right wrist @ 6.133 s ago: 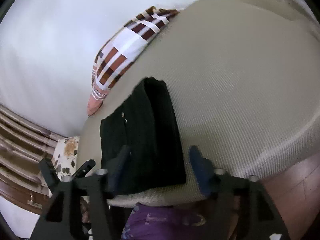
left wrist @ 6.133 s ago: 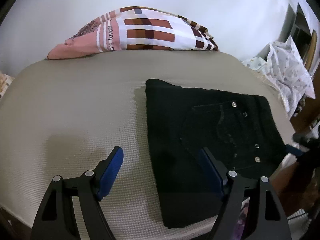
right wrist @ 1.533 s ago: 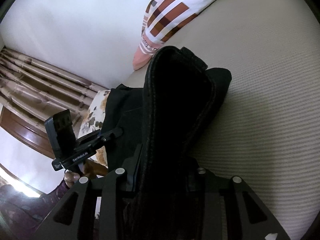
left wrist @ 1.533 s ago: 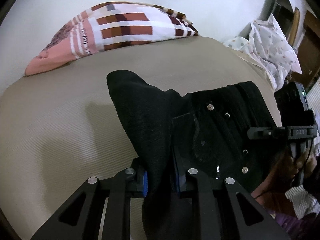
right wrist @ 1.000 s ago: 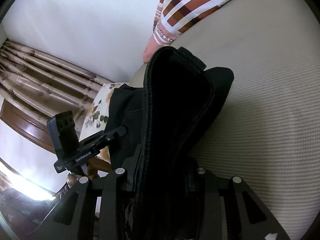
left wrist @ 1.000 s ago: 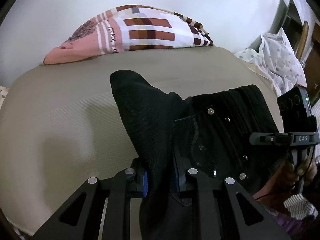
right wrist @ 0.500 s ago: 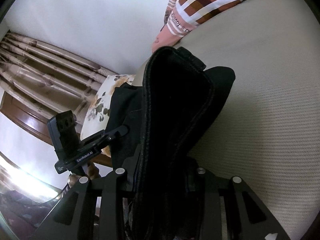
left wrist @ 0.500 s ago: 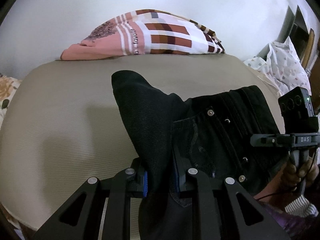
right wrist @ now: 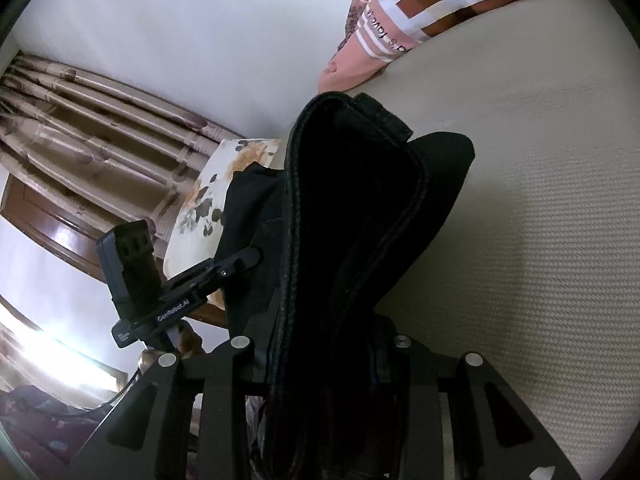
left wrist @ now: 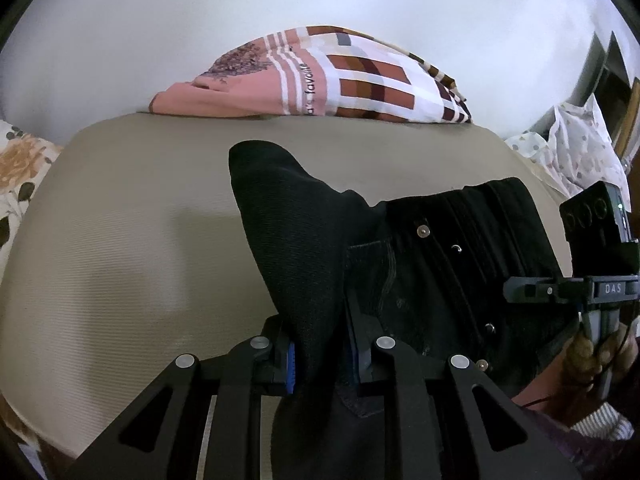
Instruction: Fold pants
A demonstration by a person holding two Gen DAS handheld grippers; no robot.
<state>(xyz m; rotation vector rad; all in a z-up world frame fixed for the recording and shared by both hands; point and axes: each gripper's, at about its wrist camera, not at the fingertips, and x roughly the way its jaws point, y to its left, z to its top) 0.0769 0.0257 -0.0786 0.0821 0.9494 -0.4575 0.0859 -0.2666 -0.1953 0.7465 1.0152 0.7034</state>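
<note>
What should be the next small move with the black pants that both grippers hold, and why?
Probably carry the lifted edge forward over the bed. The left gripper and the right gripper are each shut on the black pants, whose gripped edge stands off the beige mattress, so the fold is not yet laid down.

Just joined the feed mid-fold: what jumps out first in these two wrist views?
The black pants dominate both views, bunched and lifted off the beige bed, pinched by the left gripper and the right gripper at once. Behind them, a pink and brown checked pillow lies at the far edge of the bed against the white wall.
</note>
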